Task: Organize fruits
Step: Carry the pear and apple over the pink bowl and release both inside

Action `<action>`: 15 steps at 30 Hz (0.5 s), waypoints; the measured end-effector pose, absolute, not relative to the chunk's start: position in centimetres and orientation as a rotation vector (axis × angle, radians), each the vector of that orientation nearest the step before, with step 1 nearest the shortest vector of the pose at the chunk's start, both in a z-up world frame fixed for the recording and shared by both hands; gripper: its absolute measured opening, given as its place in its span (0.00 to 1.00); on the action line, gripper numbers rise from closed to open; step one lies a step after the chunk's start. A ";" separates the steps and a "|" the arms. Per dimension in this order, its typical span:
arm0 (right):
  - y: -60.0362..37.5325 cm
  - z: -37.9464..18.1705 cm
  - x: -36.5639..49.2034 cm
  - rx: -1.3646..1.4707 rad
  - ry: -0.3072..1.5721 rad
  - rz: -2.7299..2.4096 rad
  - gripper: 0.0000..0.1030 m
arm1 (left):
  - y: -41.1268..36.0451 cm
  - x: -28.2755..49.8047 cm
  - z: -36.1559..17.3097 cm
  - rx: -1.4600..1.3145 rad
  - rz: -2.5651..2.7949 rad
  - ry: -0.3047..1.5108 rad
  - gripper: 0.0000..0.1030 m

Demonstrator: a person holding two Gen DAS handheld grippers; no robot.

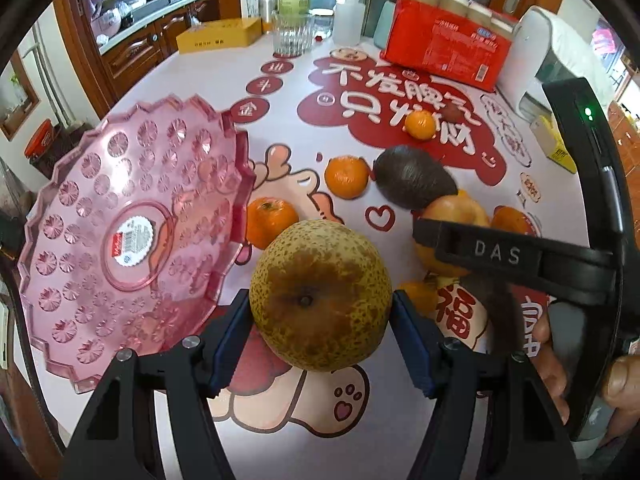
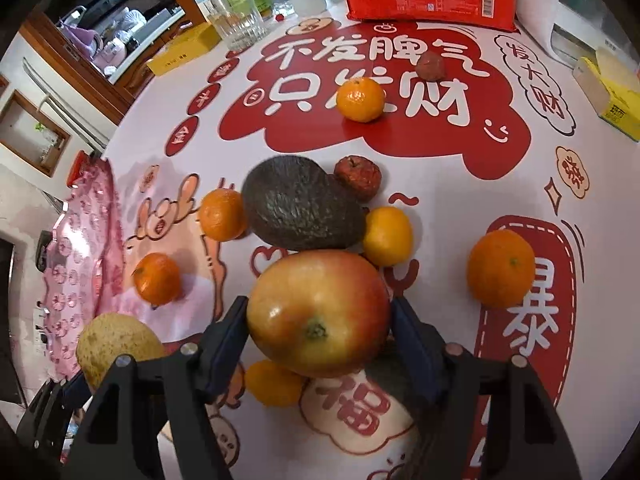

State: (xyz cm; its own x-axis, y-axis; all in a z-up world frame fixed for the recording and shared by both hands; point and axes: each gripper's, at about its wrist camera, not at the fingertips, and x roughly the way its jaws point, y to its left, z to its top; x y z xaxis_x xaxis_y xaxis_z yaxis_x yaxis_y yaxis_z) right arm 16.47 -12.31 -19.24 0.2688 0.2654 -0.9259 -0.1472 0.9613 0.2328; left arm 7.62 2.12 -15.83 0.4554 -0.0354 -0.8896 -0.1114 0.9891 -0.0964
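The left tool [image 1: 320,316] grips a speckled brown-yellow round pear [image 1: 320,294] between its blue pads, raised above the counter [image 1: 224,76] just right of the pink faceted plastic platter [image 1: 120,232]. The right tool [image 2: 318,332] clamps a red-yellow apple [image 2: 318,312], which touches the dark wrinkled avocado [image 2: 298,204] among scattered orange tangerines [image 2: 360,99].

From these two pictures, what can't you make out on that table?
- Pear: underside hidden in the left view, held in the left tongs.
- Apple: the right tongs cover its flanks in the right view.
- Plate: cut by the right view's edge.
- Plate label: print too small, left view.
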 end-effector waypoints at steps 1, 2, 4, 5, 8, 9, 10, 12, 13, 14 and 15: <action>-12.3 -18.8 16.2 0.107 1.262 0.282 0.69 | 2.2 7.4 -15.4 -0.144 0.042 1.088 0.65; -12.3 -18.3 15.8 0.105 1.255 0.282 0.69 | 2.2 7.2 -14.9 -0.141 0.036 1.078 0.65; -12.5 -17.5 15.1 0.107 1.245 0.281 0.69 | 2.3 6.9 -14.0 -0.134 0.023 1.059 0.65; -12.7 -16.9 14.7 0.112 1.239 0.278 0.69 | 2.3 6.7 -13.4 -0.124 0.015 1.046 0.65; -13.0 -15.4 13.5 0.120 1.219 0.270 0.69 | 2.7 5.9 -11.8 -0.114 -0.010 1.020 0.65; -13.1 -14.7 12.9 0.122 1.210 0.264 0.69 | 2.9 5.6 -11.1 -0.108 -0.020 1.009 0.65; -13.1 -14.2 12.6 0.122 1.203 0.260 0.69 | 3.1 5.4 -10.6 -0.103 -0.025 1.002 0.65; -13.1 -13.2 11.7 0.119 1.187 0.251 0.69 | 3.8 4.8 -9.4 -0.088 -0.036 0.984 0.65; -12.9 -12.5 11.0 0.118 1.176 0.247 0.69 | 4.0 4.7 -8.9 -0.082 -0.039 0.978 0.65; -12.8 -12.0 10.6 0.116 1.170 0.245 0.69 | 4.6 4.3 -8.2 -0.076 -0.041 0.969 0.65; -12.6 -11.5 10.1 0.112 1.162 0.245 0.69 | 5.0 4.1 -7.8 -0.077 -0.044 0.964 0.65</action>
